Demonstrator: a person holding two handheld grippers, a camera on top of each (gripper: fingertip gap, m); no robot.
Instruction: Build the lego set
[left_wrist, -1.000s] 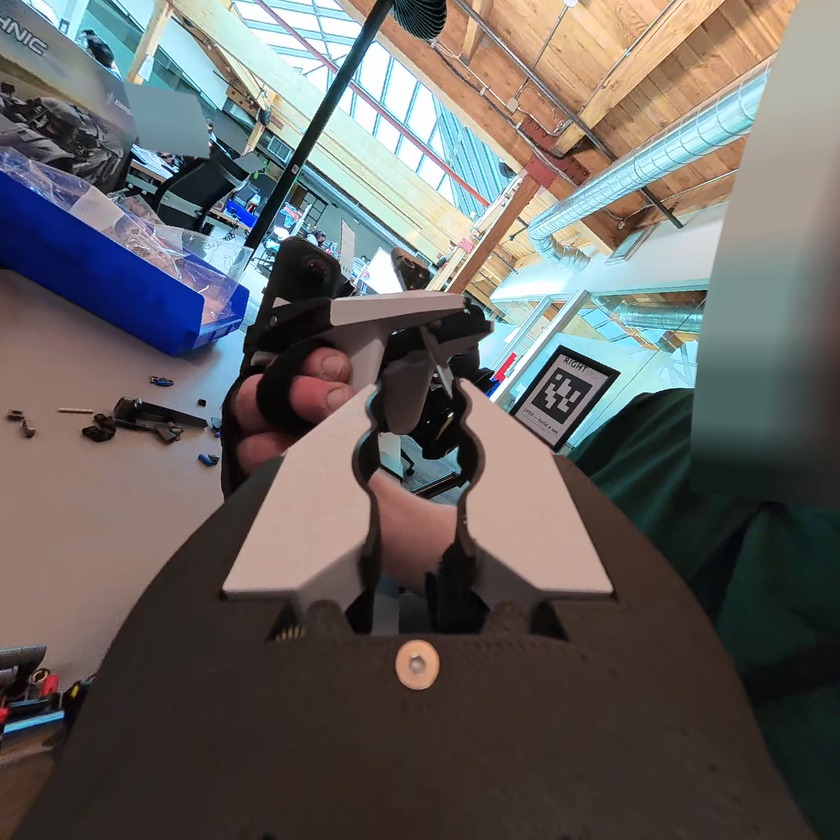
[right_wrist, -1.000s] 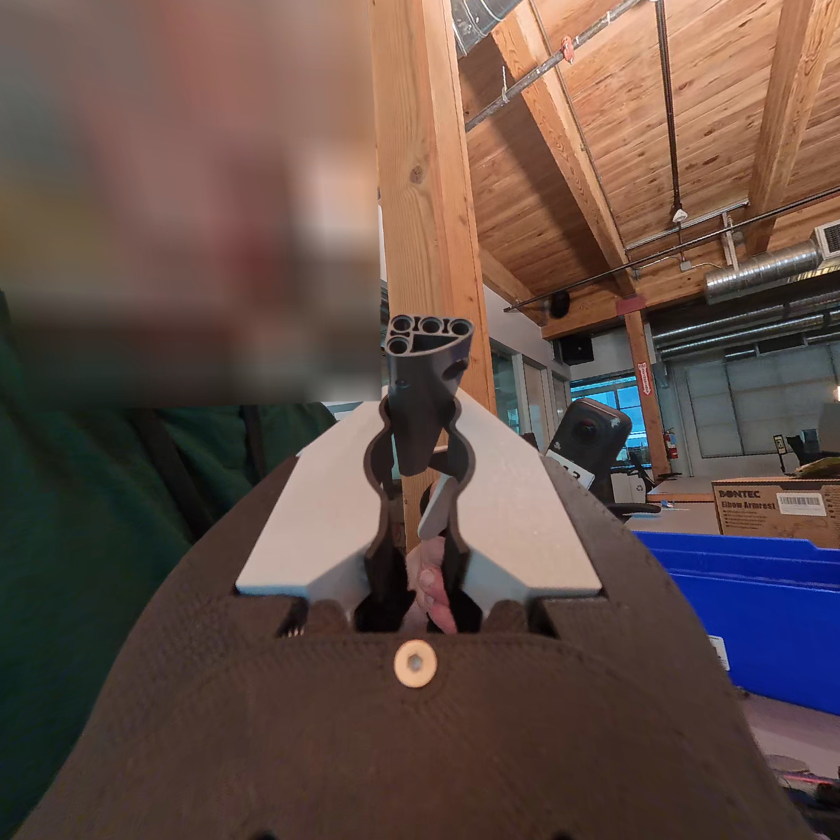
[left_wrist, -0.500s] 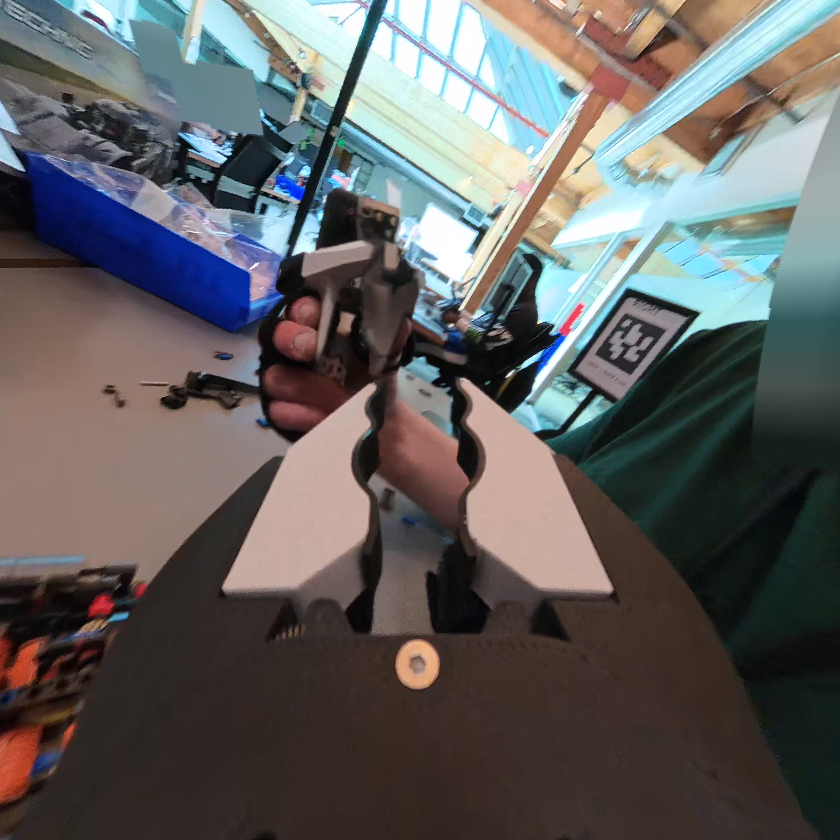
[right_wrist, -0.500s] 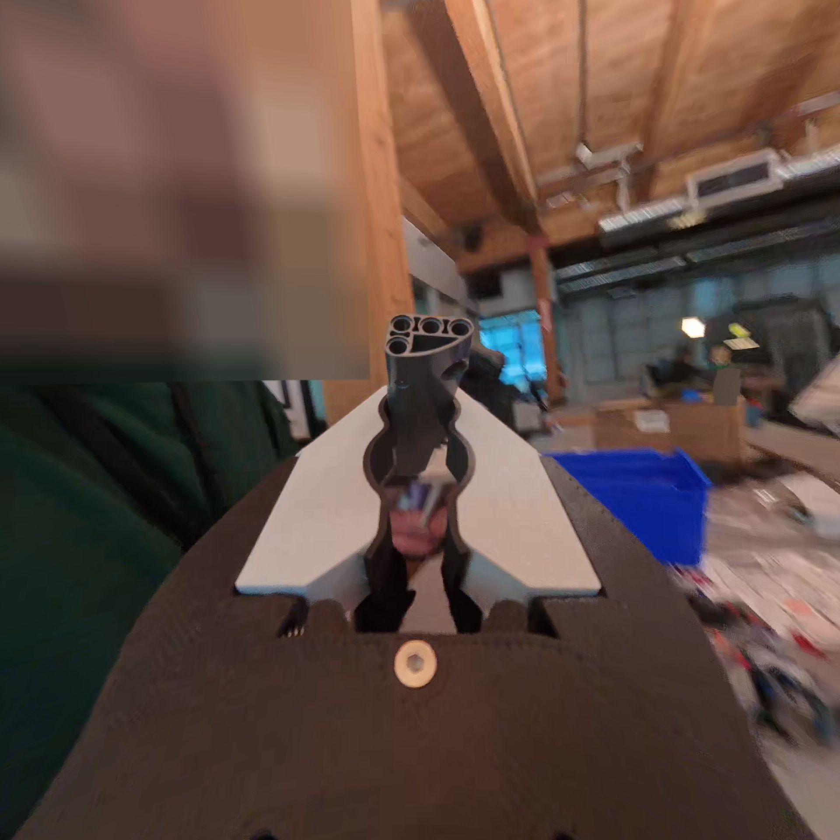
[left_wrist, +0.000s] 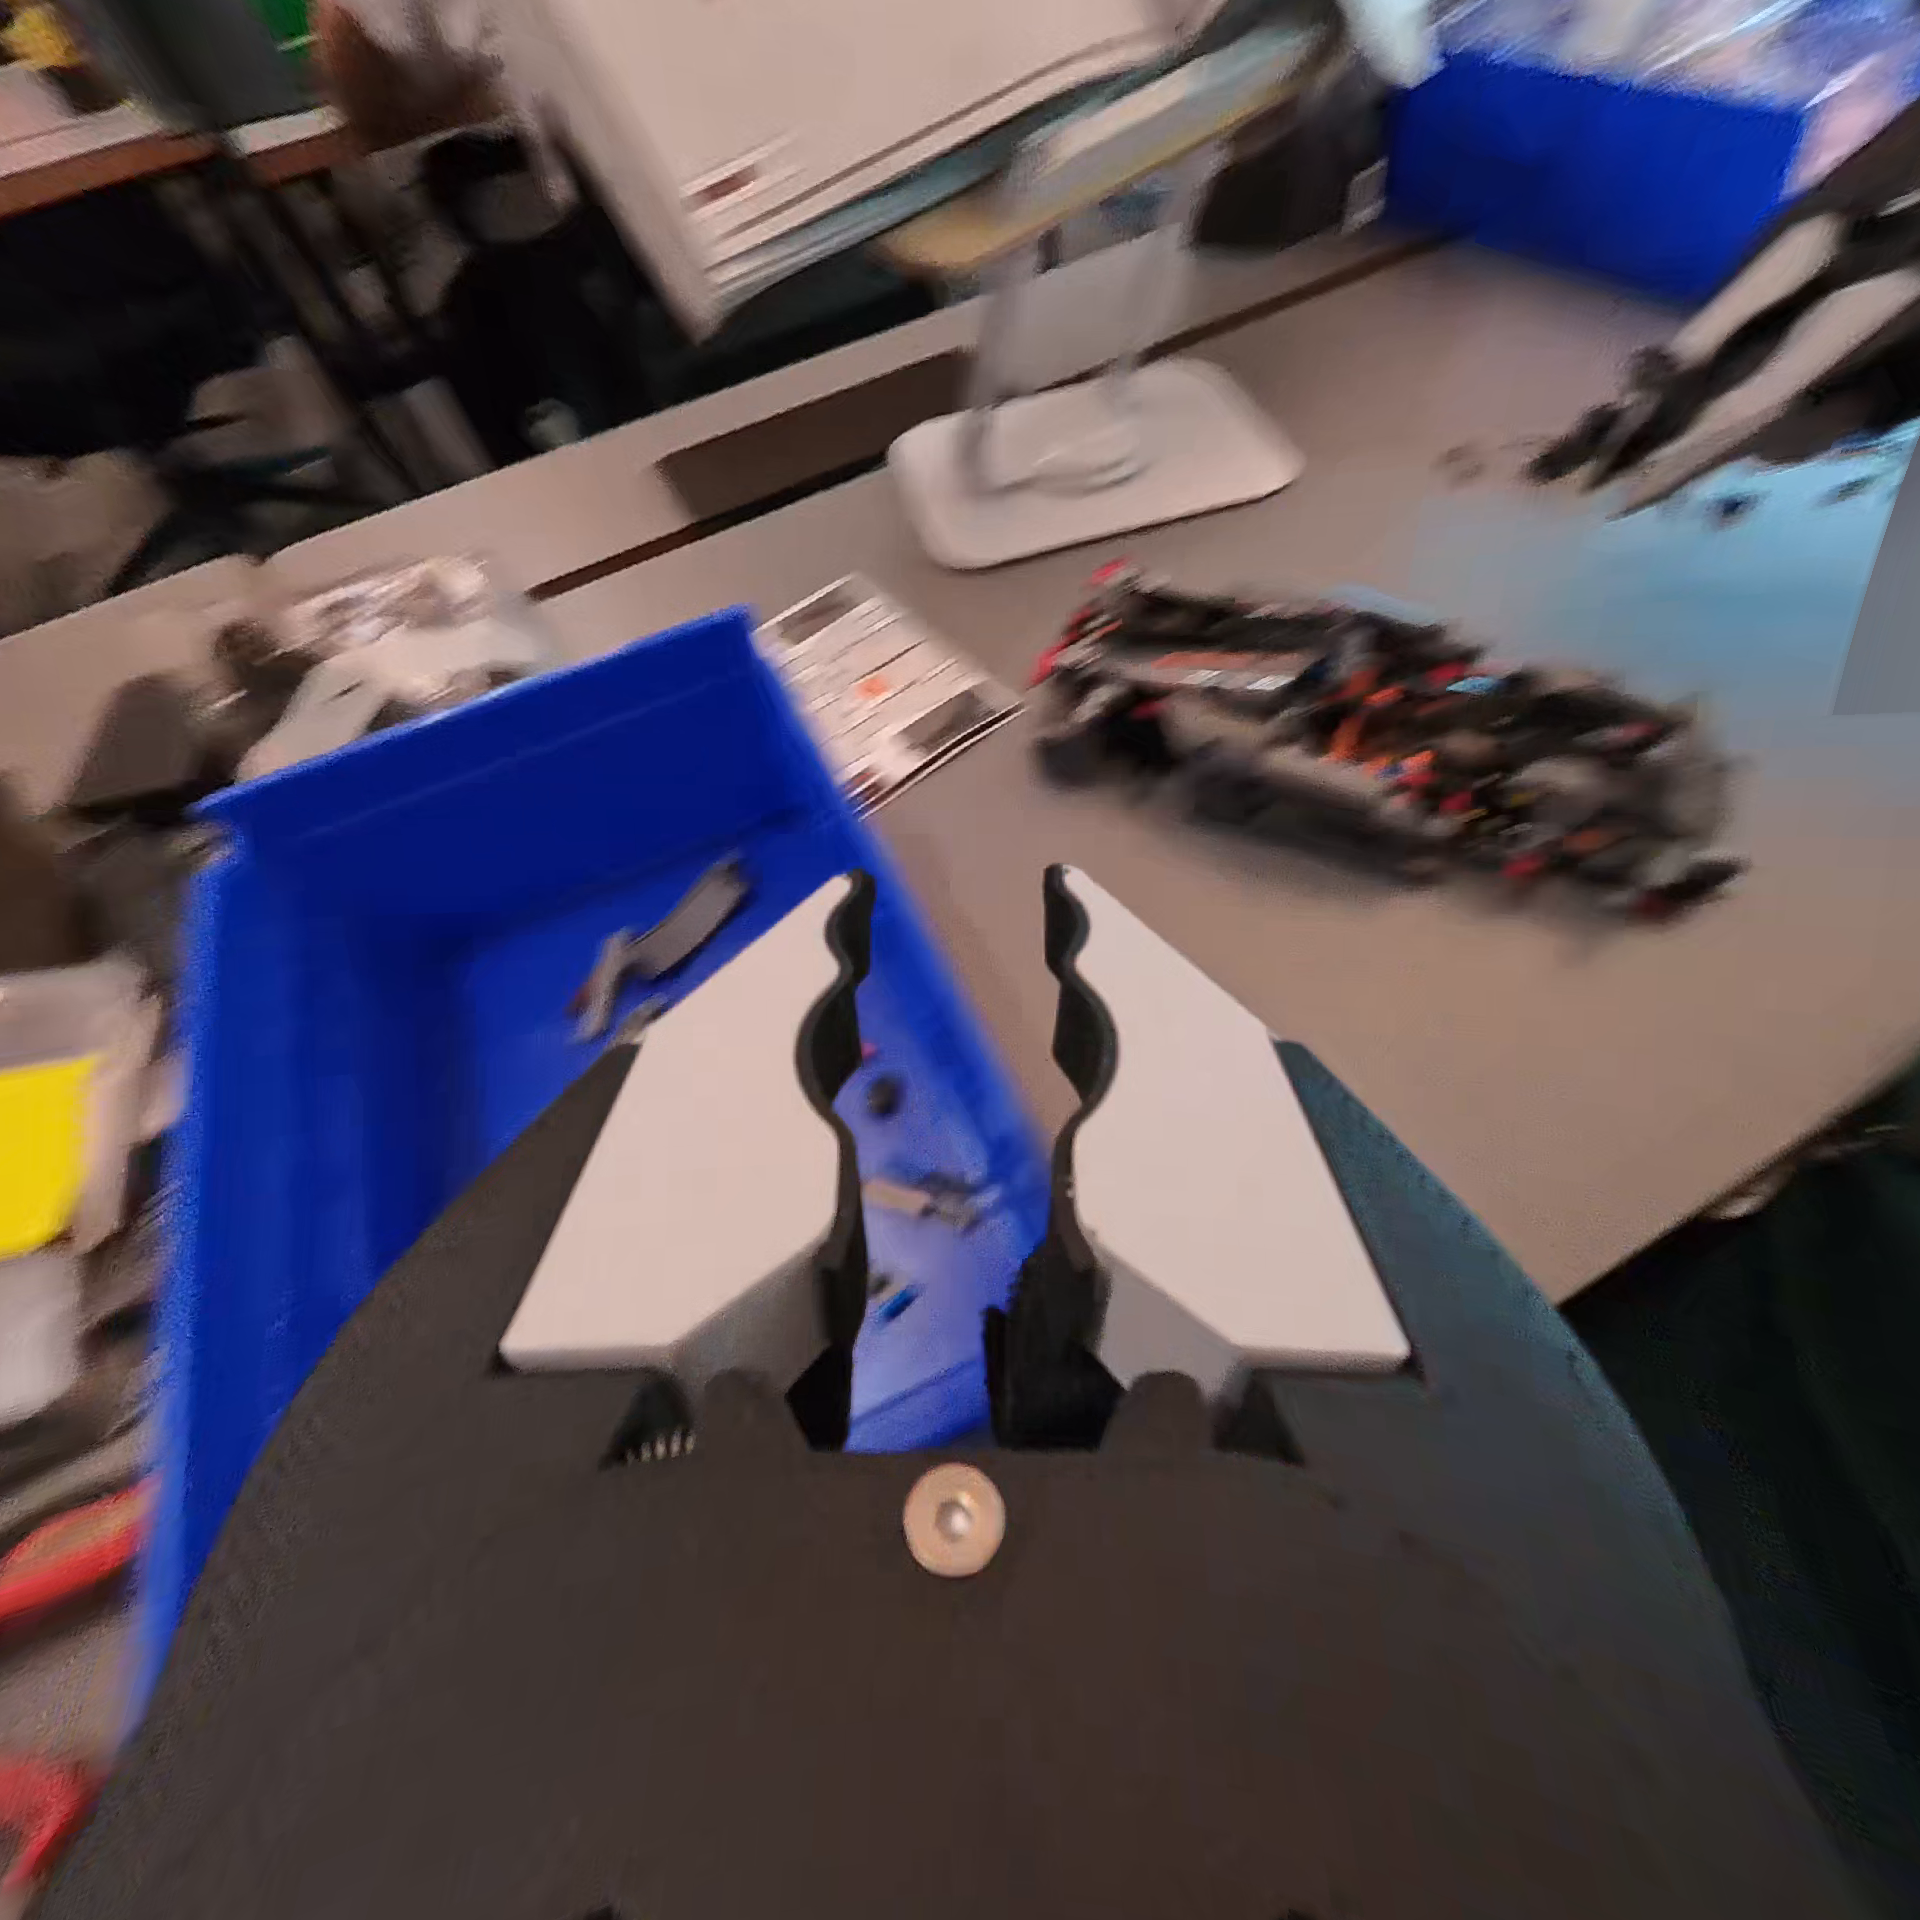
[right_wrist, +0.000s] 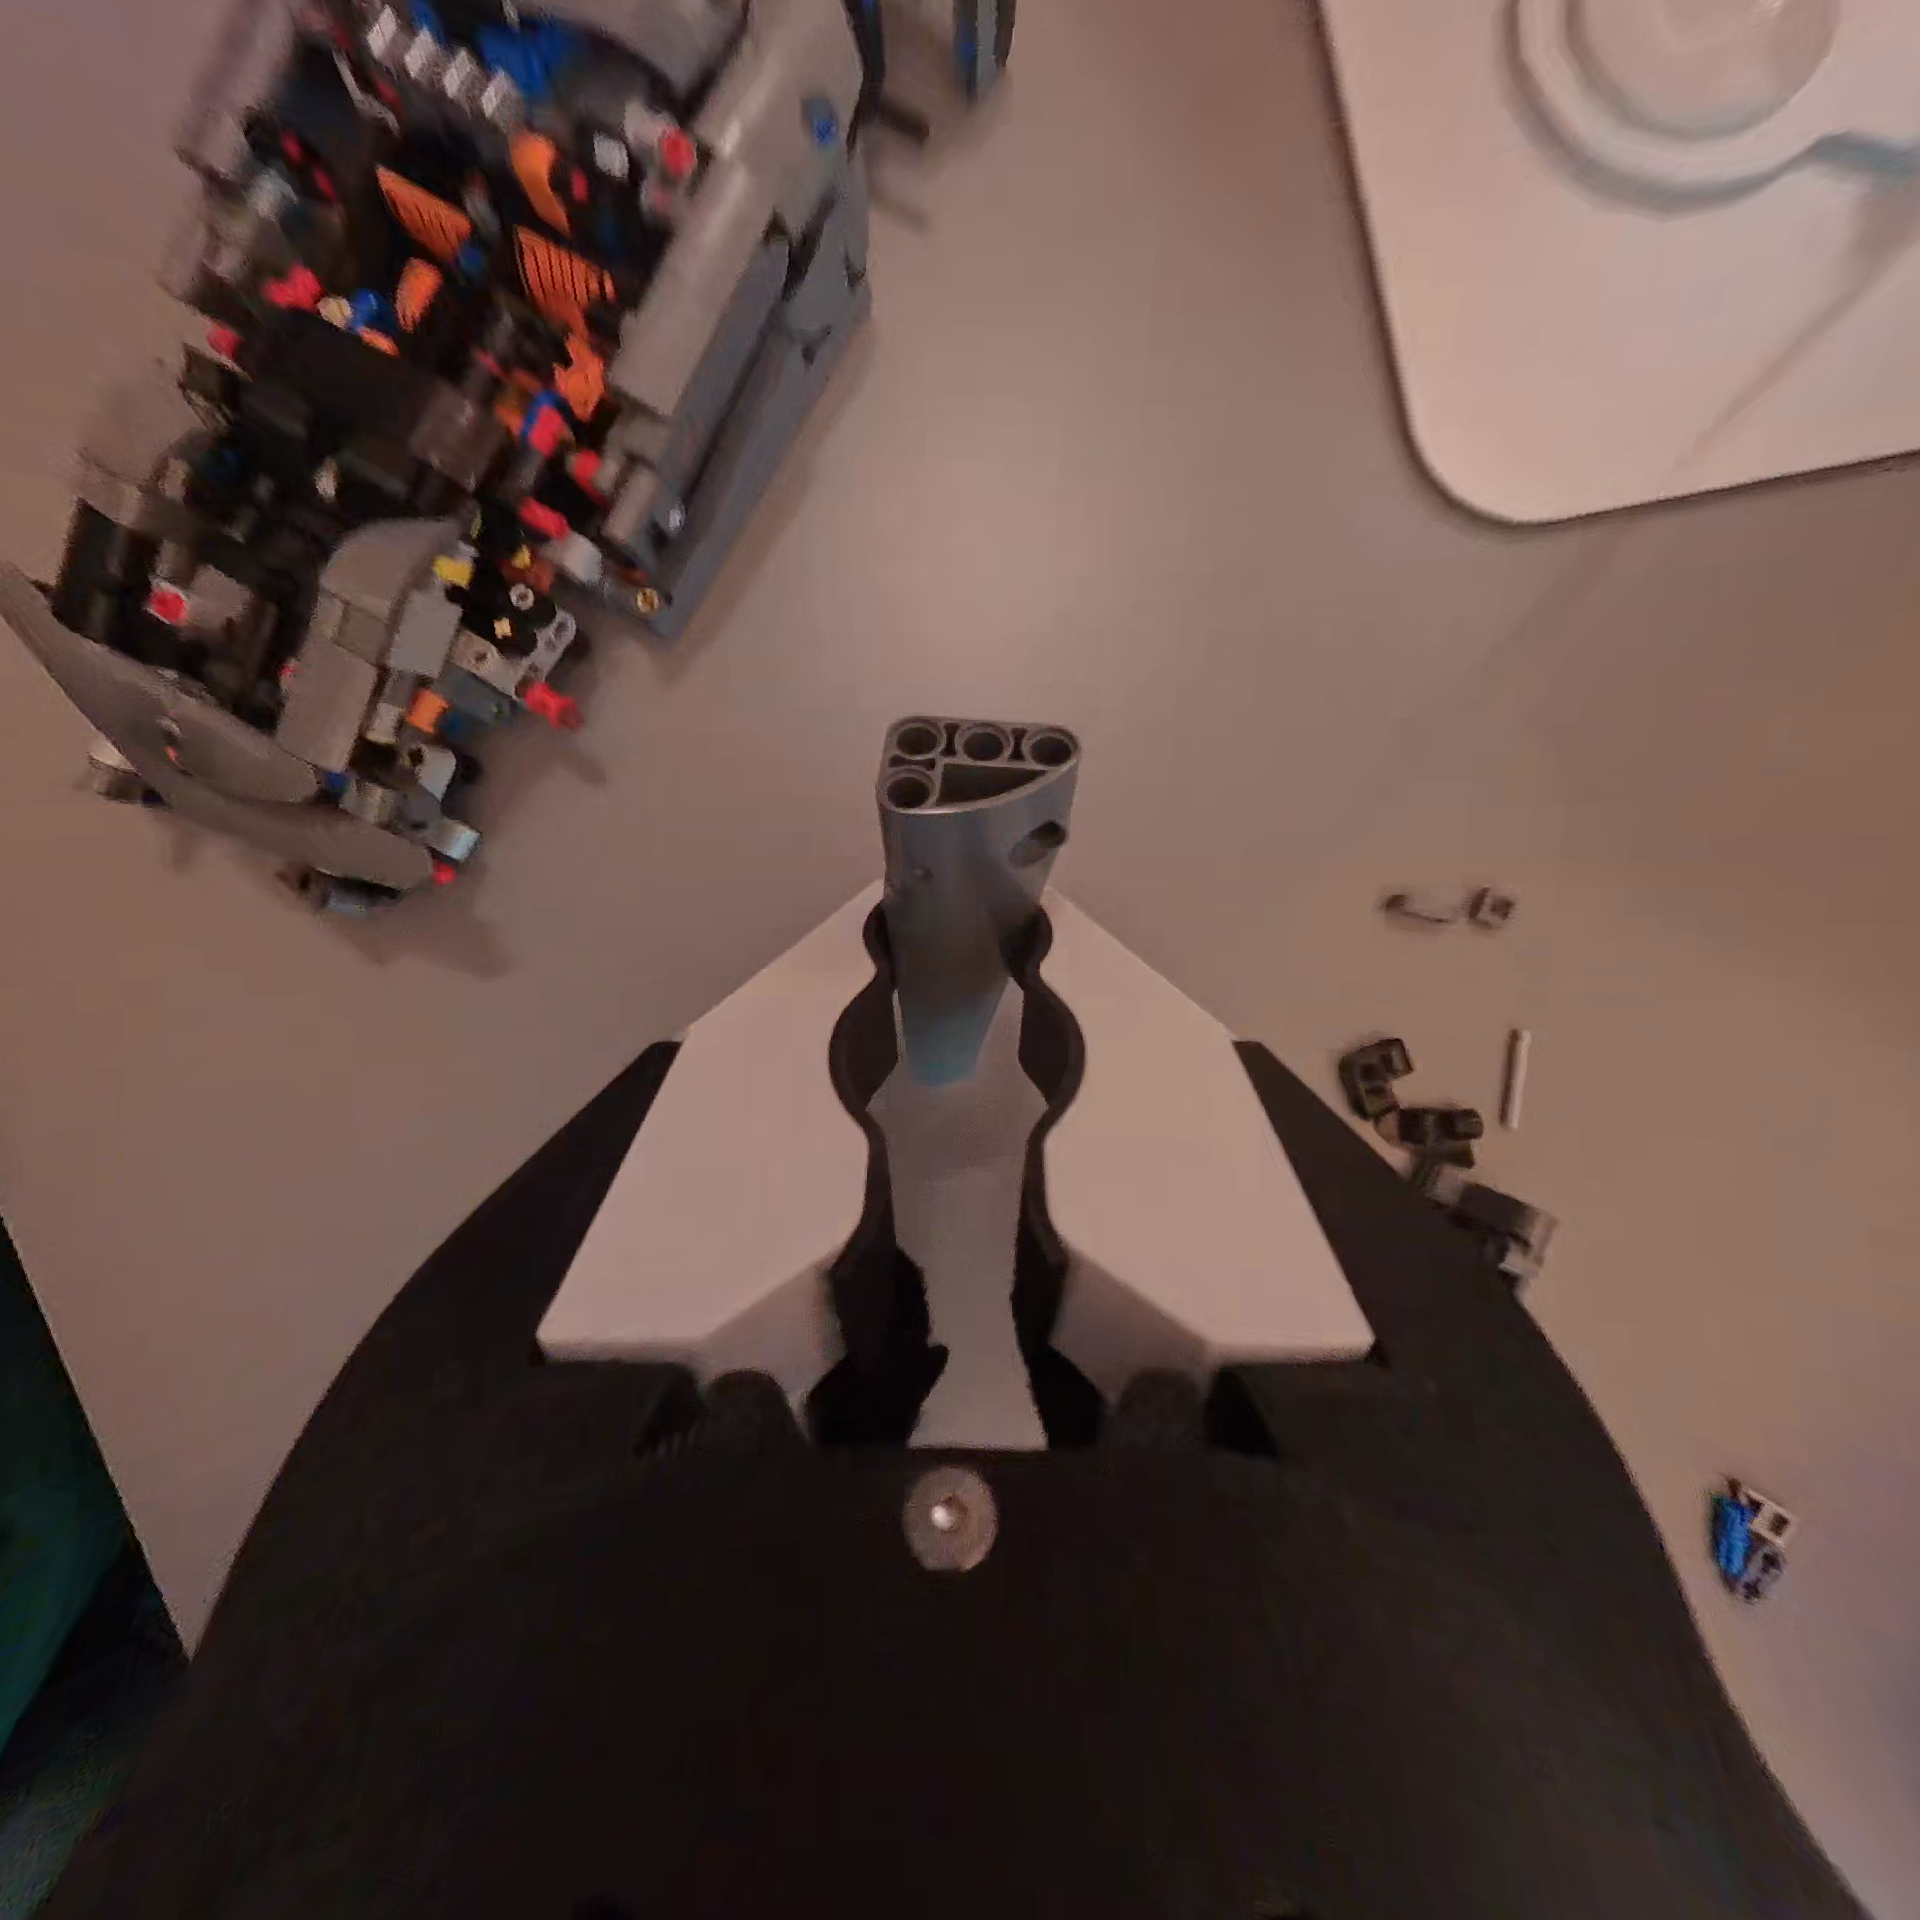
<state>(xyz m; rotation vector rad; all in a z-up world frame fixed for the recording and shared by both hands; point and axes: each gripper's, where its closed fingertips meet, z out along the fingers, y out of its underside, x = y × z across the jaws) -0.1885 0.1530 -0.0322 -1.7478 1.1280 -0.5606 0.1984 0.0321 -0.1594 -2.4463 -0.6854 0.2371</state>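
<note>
Two grippers show, one in each wrist view. The right gripper (right_wrist: 958, 914) is clamped on a grey lego panel piece (right_wrist: 971, 821), whose end with round pin holes juts past the fingertips above the bare grey table (right_wrist: 1143, 623). To its left on the table lies the half-built lego model (right_wrist: 416, 416), grey and black with orange, red and blue parts. Loose small black pieces (right_wrist: 1444, 1132) lie to the right, and a white stand base (right_wrist: 1662, 312) fills the upper right corner. The left gripper (left_wrist: 951, 883) has its jaws apart and holds nothing; it hangs over the edge of a blue bin (left_wrist: 468, 935) with a few small parts inside. Beyond the bin lie a booklet (left_wrist: 883, 686) and the blurred model (left_wrist: 1351, 748).
</note>
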